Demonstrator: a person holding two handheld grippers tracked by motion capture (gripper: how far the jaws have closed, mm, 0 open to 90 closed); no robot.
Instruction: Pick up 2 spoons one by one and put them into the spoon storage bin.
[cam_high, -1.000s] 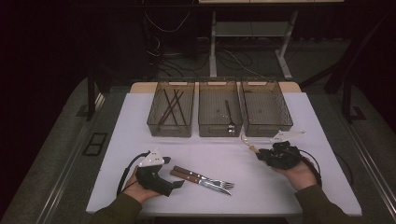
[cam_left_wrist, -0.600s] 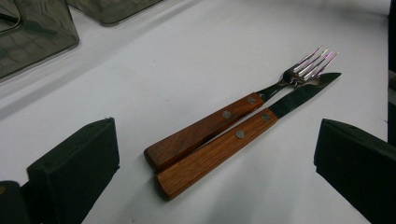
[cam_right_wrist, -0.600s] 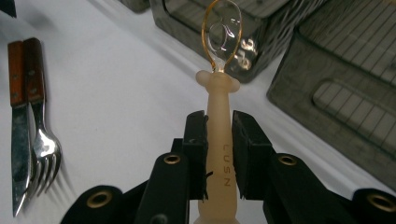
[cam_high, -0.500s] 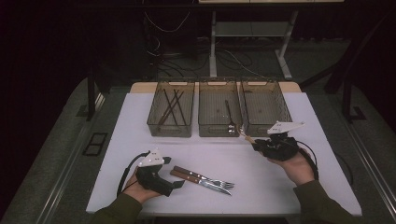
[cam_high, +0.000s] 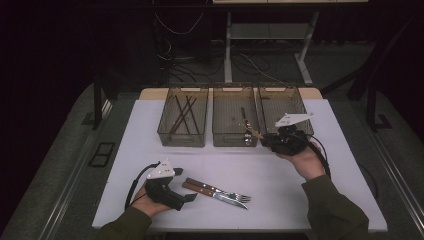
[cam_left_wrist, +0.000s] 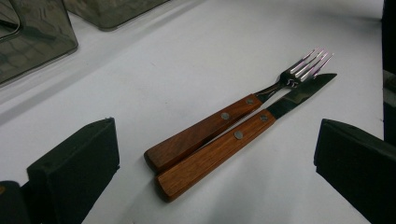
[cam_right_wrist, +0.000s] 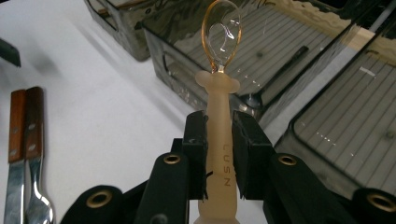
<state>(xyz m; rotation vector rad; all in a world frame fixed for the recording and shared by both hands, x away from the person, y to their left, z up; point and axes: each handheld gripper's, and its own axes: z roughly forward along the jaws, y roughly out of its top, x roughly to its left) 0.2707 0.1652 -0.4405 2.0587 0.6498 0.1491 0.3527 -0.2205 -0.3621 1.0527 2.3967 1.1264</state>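
My right gripper (cam_high: 270, 142) is shut on the cream handle of a spoon (cam_right_wrist: 219, 140). The spoon's clear amber bowl (cam_right_wrist: 222, 32) points toward the middle bin (cam_high: 230, 138). The gripper hangs above the table just before the middle and right bins. A wood-handled fork (cam_left_wrist: 210, 126) and knife (cam_left_wrist: 219, 151) lie side by side on the white table (cam_high: 300, 200) near its front edge. My left gripper (cam_high: 191, 197) rests on the table at their handle ends, open; in the left gripper view the handles lie between its jaws, untouched.
Three smoky clear bins stand in a row at the back. The left bin (cam_high: 182, 138) holds several dark sticks. The middle bin holds a dark spoon (cam_right_wrist: 275, 74). In the right bin (cam_right_wrist: 355, 126) I see a bare grid floor.
My right gripper has risen and moved away from the person toward the bins, carrying the spoon. The left gripper, fork and knife have stayed put.
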